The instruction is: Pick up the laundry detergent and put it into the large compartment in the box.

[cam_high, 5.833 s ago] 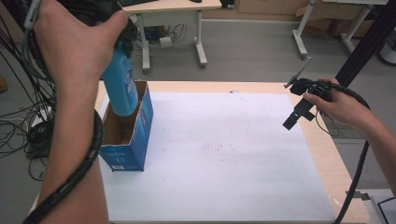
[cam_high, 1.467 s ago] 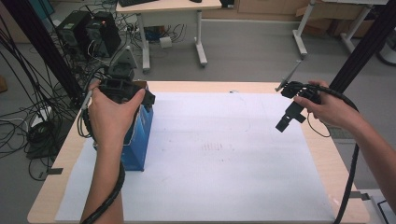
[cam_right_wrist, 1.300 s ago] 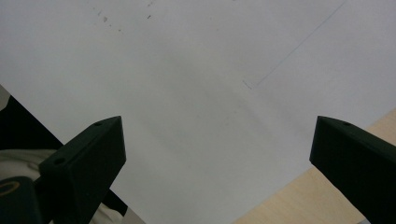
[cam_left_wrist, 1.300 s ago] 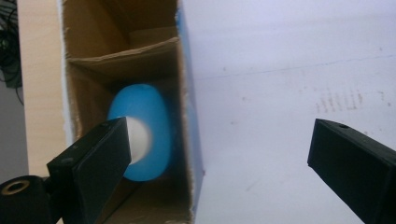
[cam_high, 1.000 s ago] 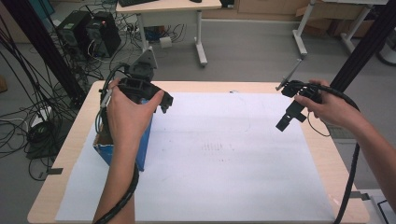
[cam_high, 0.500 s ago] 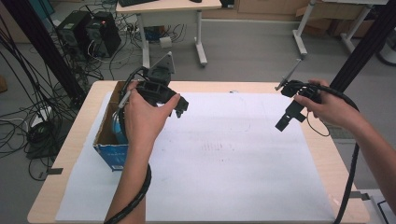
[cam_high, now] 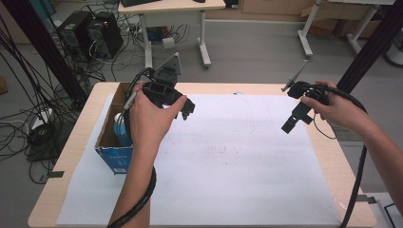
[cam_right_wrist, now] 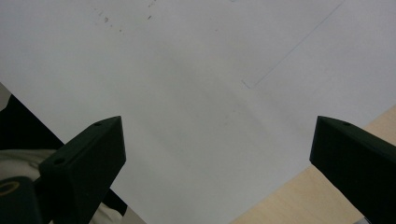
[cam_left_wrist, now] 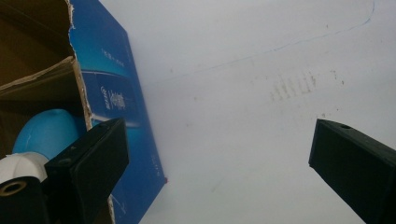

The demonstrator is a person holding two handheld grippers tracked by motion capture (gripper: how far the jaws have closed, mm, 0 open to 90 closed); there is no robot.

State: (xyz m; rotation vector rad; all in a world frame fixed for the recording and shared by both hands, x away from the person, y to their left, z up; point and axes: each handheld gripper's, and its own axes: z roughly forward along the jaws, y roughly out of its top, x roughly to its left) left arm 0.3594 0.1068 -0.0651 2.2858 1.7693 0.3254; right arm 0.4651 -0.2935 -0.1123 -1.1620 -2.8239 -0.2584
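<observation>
Standing at the left edge of the bench point(cam_high: 85, 118), an open blue carton point(cam_high: 114, 142) runs its long axis from near to far, its brown flaps spread at the top. A blue bottle point(cam_high: 121, 130) with a white cap sits inside it; the left gripper view shows that cap pointing up out of the opening. Pale writing runs down the carton's blue side in that view (too blurred to read).

Just right of the carton, the left hand point(cam_high: 147, 118) holds the left gripper point(cam_high: 187, 108) above the white sheet point(cam_high: 228, 180) that covers most of the bench, its jaws aimed right and slightly down. They stand wide apart with nothing between them; in the left gripper view one jaw overlaps the carton's edge and the other hangs over bare sheet.

Faint reddish marks point(cam_high: 218, 149) lie near the middle of the sheet.

At the far right, the right hand point(cam_high: 335, 109) holds the right gripper point(cam_high: 290, 124) above the sheet, well apart from the carton, pointing down and to the left. Its jaws are also spread wide and empty, with white sheet and a corner of bare wood beneath them.
</observation>
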